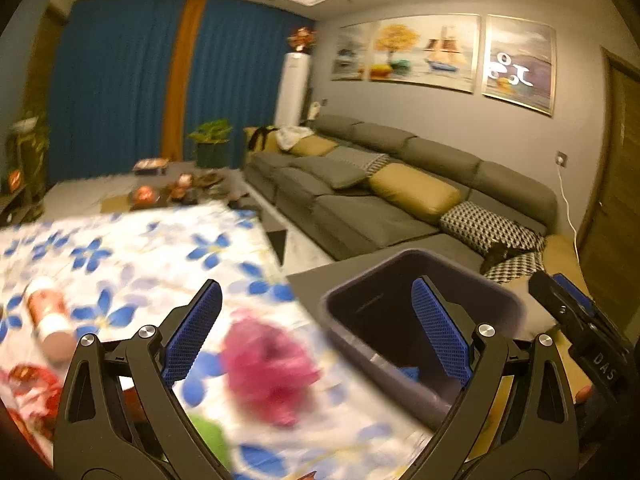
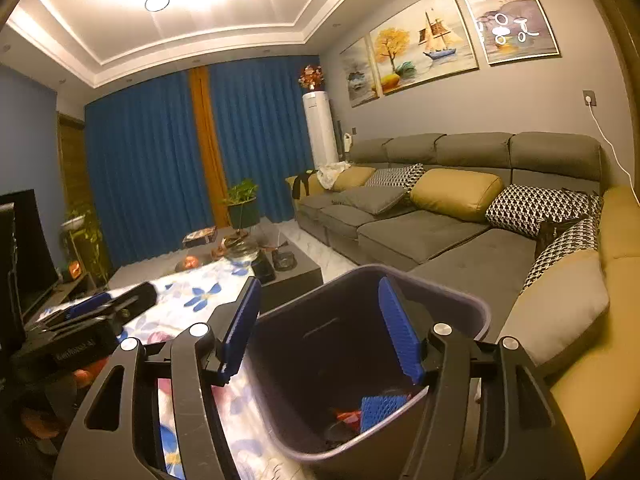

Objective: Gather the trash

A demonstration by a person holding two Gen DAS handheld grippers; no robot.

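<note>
A dark grey trash bin (image 1: 348, 320) stands beside a table with a blue-flowered cloth (image 1: 140, 248). On the cloth lie a crumpled pink wad (image 1: 268, 364), a red-and-white can (image 1: 48, 316) on its side, a red wrapper (image 1: 28, 384) and something green (image 1: 208, 436), all blurred. My left gripper (image 1: 316, 284) is open and holds nothing, with one finger over the cloth and the other over the bin. My right gripper (image 2: 320, 280) is open above the bin (image 2: 320, 360), nothing between its pads. A blue scrap (image 2: 384, 404) and a red scrap (image 2: 348, 416) lie at the bin's bottom.
A long grey sofa (image 2: 420, 236) with yellow and patterned cushions runs behind and to the right of the bin. A dark low table (image 2: 288, 268) with dishes stands beyond the cloth. A TV (image 2: 24, 248) is at the left, blue curtains and plants at the back.
</note>
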